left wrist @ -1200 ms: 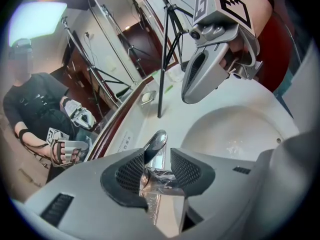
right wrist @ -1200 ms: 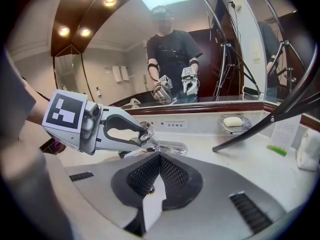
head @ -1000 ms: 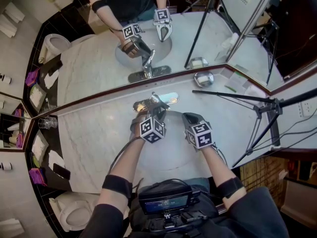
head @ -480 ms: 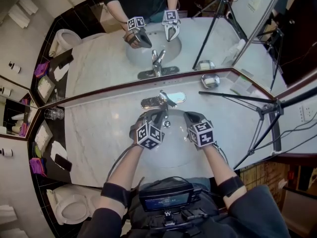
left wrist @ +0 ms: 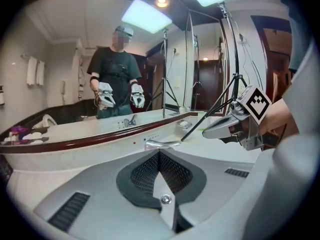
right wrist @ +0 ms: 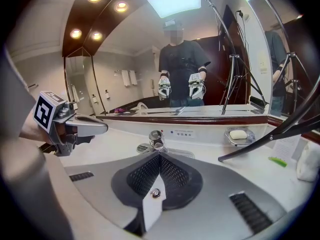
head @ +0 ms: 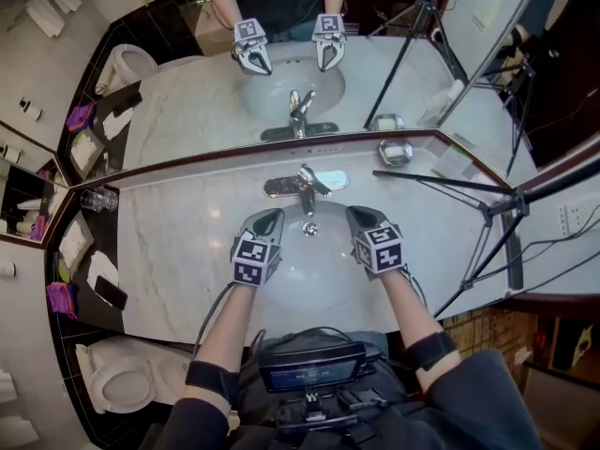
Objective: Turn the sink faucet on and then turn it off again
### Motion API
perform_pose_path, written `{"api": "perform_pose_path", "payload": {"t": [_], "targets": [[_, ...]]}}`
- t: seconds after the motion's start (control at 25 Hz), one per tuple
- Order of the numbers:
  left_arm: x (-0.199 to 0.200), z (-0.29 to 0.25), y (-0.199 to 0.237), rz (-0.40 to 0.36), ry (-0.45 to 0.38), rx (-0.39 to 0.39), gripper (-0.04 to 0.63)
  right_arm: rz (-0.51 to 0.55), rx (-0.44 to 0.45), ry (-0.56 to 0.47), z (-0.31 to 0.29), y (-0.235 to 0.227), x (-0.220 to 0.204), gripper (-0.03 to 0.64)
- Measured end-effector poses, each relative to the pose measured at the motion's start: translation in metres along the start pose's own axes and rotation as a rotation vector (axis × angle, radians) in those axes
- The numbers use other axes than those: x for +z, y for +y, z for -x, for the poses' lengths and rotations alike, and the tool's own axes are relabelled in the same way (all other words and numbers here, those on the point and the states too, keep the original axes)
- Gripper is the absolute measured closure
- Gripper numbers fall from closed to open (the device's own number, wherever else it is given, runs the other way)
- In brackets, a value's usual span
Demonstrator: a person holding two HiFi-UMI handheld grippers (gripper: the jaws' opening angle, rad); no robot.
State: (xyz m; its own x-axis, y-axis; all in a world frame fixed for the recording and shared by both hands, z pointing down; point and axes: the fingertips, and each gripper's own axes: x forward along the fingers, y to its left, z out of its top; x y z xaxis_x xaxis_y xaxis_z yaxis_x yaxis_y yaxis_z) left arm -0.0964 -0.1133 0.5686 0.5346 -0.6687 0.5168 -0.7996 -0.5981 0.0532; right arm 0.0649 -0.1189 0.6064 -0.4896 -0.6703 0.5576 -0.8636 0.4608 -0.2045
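Left gripper [head: 266,219] and right gripper [head: 357,216] closed and empty, held off the faucet [head: 305,187].
Both hung side by side over the sink [head: 281,284], jaws pressed together with nothing between them, tips aimed toward the faucet at the counter's [head: 178,242] back edge but apart from it. That read as a resting stance, with the lever left free. No stream showed under the spout, though the view was too small to be sure the water was off.

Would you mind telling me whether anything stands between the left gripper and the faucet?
Nothing visible does: the left gripper, shut and empty, hovers over the sink short of the faucet, only open space between them.
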Motion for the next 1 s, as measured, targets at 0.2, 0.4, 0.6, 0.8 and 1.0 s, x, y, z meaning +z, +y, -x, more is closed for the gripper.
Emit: {"api": "perform_pose_path", "payload": {"t": [0.2, 0.4, 0.6, 0.8, 1.0], "targets": [[-0.013, 0.010, 0.020, 0.085, -0.027, 0.055, 0.592, 0.011, -0.004, -0.012, 0.004, -0.003, 0.007, 0.597], [-0.009, 0.022, 0.029, 0.094, -0.057, 0.078, 0.592, 0.026, -0.006, -0.015, 0.008, -0.001, 0.015, 0.597], [-0.007, 0.027, 0.035, 0.125, -0.064, 0.090, 0.592, 0.034, -0.006, -0.015, 0.009, 0.003, 0.017, 0.597], [-0.003, 0.027, 0.032, 0.114, -0.071, 0.089, 0.592, 0.036, -0.007, -0.014, 0.010, 0.003, 0.018, 0.597], [-0.004, 0.025, 0.029, 0.082, -0.069, 0.096, 0.593, 0.031, -0.007, -0.010, 0.009, 0.002, 0.014, 0.597]]}}
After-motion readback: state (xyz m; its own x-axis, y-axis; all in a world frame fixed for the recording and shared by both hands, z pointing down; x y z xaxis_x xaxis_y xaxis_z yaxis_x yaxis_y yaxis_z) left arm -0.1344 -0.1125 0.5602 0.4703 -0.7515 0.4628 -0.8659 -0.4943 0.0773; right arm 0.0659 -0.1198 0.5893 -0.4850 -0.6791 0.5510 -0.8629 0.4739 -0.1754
